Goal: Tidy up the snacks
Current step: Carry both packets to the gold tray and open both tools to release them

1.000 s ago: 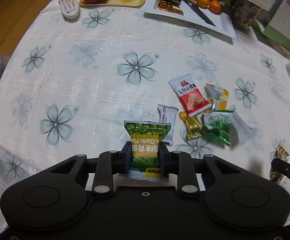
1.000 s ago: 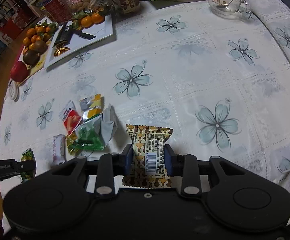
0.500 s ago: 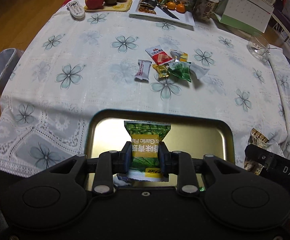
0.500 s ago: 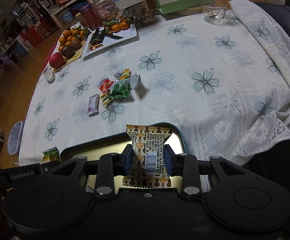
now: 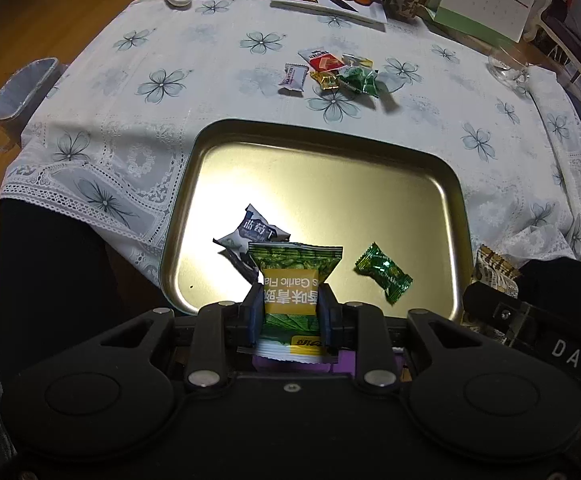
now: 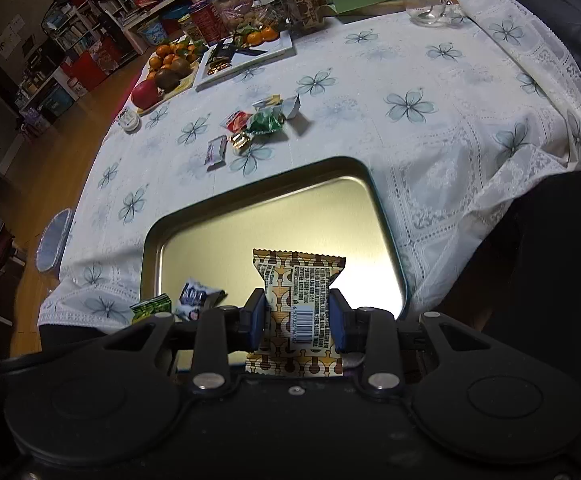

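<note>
Left wrist view: the left gripper (image 5: 289, 312) clamps the green packet (image 5: 293, 276) above the gold tray (image 5: 456, 200); the right gripper (image 6: 297, 320) clamps the brown packet (image 6: 298, 296) there. Lower each over bare tray floor beyond the blue packet (image 5: 252, 234), then let go.

One tray (image 5: 448, 184), nine snack packets (image 5: 328, 74), two tools (image 5: 290, 308).

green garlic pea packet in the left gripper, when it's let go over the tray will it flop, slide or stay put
The green pea packet stands upright above the left gripper, so it seems puffy and fairly stiff. It looks light and should drop flat. The gold tray is glossy, so it may slide a little.
</note>
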